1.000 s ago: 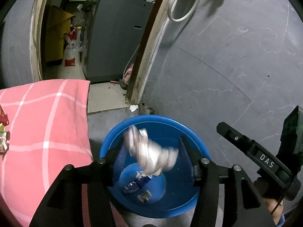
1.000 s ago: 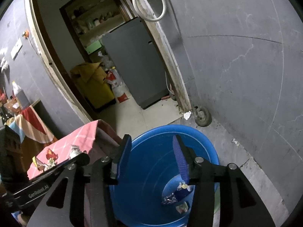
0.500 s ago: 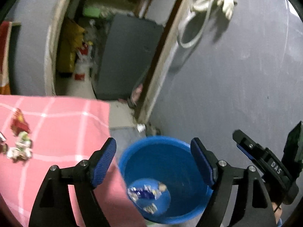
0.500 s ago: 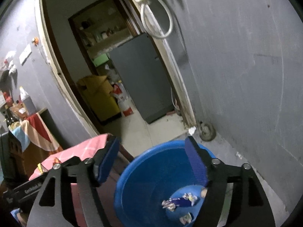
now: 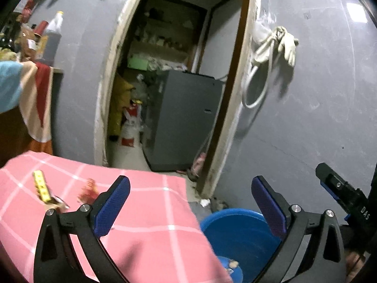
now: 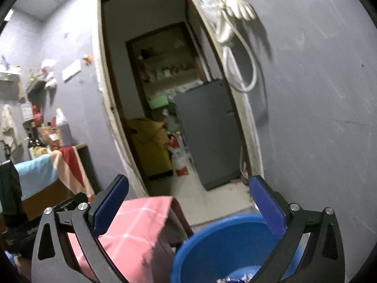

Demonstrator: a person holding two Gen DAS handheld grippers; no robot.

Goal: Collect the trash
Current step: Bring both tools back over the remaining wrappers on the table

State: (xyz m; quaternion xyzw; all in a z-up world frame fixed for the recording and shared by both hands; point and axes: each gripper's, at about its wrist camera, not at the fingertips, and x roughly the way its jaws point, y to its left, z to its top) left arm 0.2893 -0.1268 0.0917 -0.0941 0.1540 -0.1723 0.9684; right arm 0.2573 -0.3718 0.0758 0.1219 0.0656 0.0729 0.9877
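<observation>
Reaching for the next wrapper, both tongs empty.

We are holding the left tongs (image 5: 190,208) and right tongs (image 6: 188,206) wide apart, gripping nothing. Beside the pink-clothed table (image 5: 146,231), the blue bin (image 5: 238,233) is sitting below; we are judging a low, level approach best toward the yellow wrapper (image 5: 42,186) and red wrapper (image 5: 88,189), lying left of the left tongs.

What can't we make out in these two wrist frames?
- Blue plastic bucket contents: left view, pink checked tablecloth and left claw cover most; right view, cut by the bottom edge.
- Small wrappers on the cloth: left view, motion-blurred, unidentifiable.
- Shelf items beyond the doorway: right view, too small.
</observation>
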